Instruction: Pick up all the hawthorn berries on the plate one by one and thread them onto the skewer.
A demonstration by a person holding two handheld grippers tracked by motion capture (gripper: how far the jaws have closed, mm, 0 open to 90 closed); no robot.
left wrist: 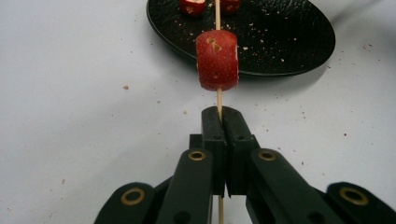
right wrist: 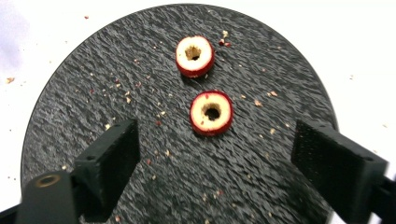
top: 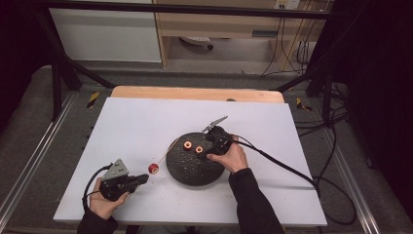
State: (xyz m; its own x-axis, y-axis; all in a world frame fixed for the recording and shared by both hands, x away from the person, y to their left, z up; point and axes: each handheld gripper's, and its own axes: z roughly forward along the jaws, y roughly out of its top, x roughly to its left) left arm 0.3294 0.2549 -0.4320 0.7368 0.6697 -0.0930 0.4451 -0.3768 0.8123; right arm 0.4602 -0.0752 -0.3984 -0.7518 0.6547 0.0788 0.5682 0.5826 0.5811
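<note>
One red fruit piece (left wrist: 217, 59) is threaded on the skewer (left wrist: 217, 14), clamped by the left gripper (left wrist: 223, 122). Two cored pieces (right wrist: 211, 112) remain on the black plate (right wrist: 93, 84); right gripper (right wrist: 212, 158) hovers wide, empty.

My table (top: 146, 126) is covered by a white sheet, with a strip of bare wood showing along its far edge. Beyond it I see grey floor (top: 219, 80), a white cabinet (top: 104, 34) and a wooden desk (top: 214, 24). Black frame bars (top: 63, 68) flank the table; cables (top: 336, 161) trail on the right.
</note>
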